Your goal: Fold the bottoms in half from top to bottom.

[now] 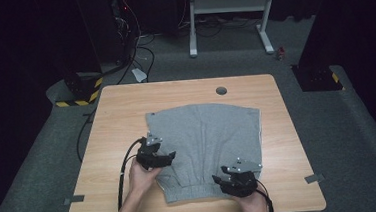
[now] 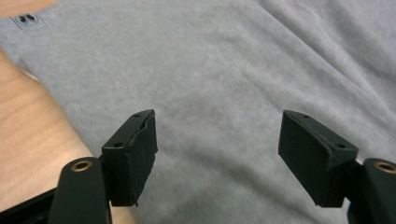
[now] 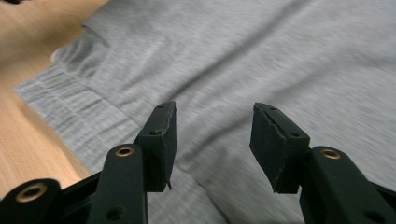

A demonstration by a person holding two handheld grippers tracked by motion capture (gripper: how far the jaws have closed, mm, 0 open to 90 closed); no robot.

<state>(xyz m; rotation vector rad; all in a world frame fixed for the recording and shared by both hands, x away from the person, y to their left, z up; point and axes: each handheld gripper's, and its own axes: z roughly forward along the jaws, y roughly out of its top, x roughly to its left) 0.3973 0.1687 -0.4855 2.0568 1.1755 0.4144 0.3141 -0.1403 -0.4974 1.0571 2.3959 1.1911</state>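
**Folding the grey shorts: both grippers empty, hovering**

The grey shorts [image 1: 206,147] lie flat in the middle of the wooden table [image 1: 125,98], waistband toward the bottom of the high view. Looks like the between-grabs step: next move probably needs each gripper to pinch an edge. Left gripper [image 1: 165,157], at the garment's left edge, has jaws wide apart over bare fabric. Right gripper [image 1: 220,180], lower right by the waistband, is moderately open, holding nothing.

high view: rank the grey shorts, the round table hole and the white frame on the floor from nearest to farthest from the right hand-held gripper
1. Grey shorts, directly beneath the right hand-held gripper.
2. Round table hole, near the table's far edge.
3. White frame, on the floor beyond the table.
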